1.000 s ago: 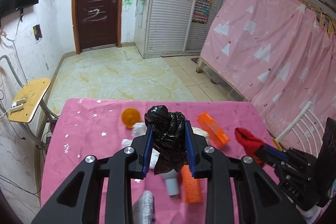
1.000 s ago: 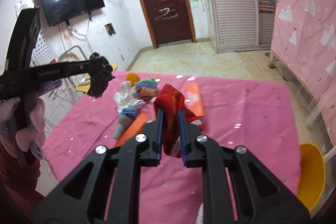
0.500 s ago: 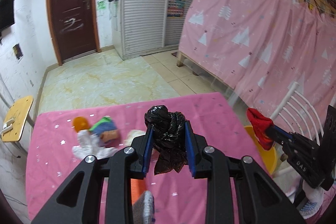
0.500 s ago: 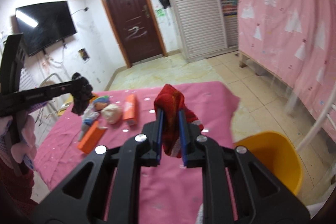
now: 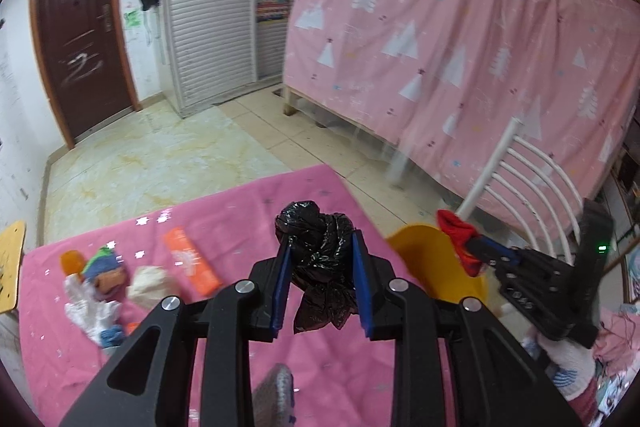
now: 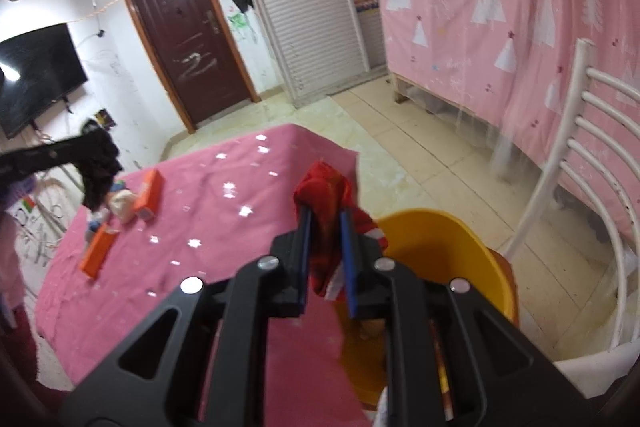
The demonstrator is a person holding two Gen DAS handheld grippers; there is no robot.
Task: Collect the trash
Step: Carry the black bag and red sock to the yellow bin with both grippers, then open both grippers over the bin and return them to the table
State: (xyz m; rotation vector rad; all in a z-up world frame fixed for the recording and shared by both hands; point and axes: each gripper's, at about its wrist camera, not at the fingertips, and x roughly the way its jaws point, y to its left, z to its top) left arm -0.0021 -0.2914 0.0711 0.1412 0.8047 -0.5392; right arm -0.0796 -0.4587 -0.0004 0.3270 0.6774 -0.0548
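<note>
My left gripper [image 5: 321,243] is shut on a crumpled black plastic bag [image 5: 320,267], held above the right part of the pink table [image 5: 240,211]. My right gripper [image 6: 325,217] is shut on a crumpled red scrap [image 6: 326,195], which hangs over the table's right edge at the near rim of a yellow bin [image 6: 440,239]. The left wrist view shows that bin [image 5: 420,255] just right of the black bag, with the right gripper [image 5: 478,247] and its red scrap [image 5: 460,239] above it. The left gripper [image 6: 96,151] and the black bag [image 6: 98,175] appear at the left of the right wrist view.
On the table's left part lie an orange box [image 5: 192,263], a white glove [image 5: 90,303], a pale wad [image 5: 150,283] and a colourful bundle [image 5: 106,267]. A second orange box [image 6: 98,247] lies nearer. A white chair [image 6: 580,187] stands beside the bin, before a pink curtain [image 5: 460,47].
Both grippers have swung to the right across the table, each keeping its load. The trash pile has slid to the left of both views and the yellow bin has come in close.
</note>
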